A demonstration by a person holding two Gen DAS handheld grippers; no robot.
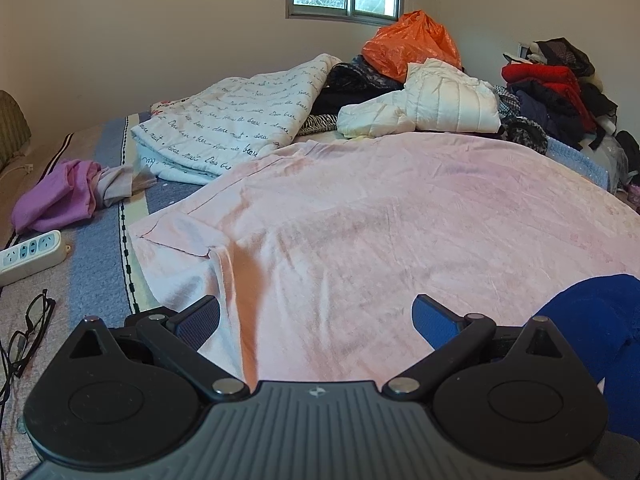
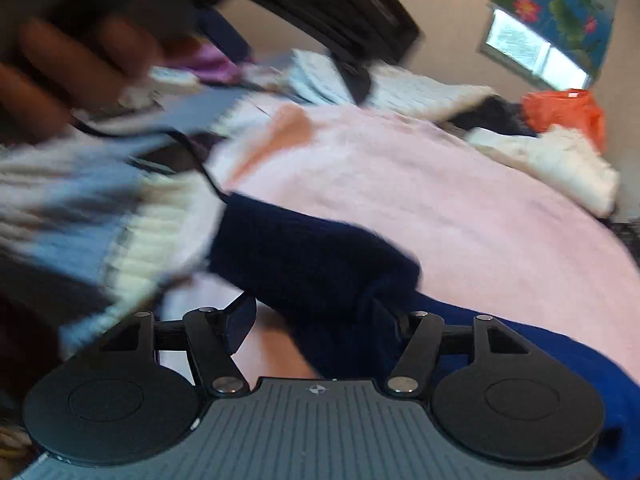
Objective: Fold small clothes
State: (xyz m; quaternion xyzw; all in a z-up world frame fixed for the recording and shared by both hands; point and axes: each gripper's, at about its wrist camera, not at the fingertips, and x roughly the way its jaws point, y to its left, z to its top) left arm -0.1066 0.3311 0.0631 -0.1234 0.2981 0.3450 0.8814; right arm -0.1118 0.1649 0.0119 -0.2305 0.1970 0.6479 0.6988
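A pink blanket (image 1: 400,216) covers the bed as the work surface. A dark blue garment (image 1: 600,332) lies at its near right edge. My left gripper (image 1: 316,316) is open and empty, low over the pink blanket, with the blue garment just right of its right finger. In the blurred right wrist view, the dark blue knit garment (image 2: 312,256) lies between the fingers of my right gripper (image 2: 320,320), which are spread apart; I cannot tell whether they grip it. The pink blanket (image 2: 440,184) lies beyond.
A folded white quilt with script print (image 1: 240,128), a white puffer jacket (image 1: 432,100), an orange plastic bag (image 1: 412,44) and piled dark and red clothes (image 1: 552,84) lie at the back. A purple garment (image 1: 60,196), a power strip (image 1: 32,252) and glasses (image 1: 32,328) lie left.
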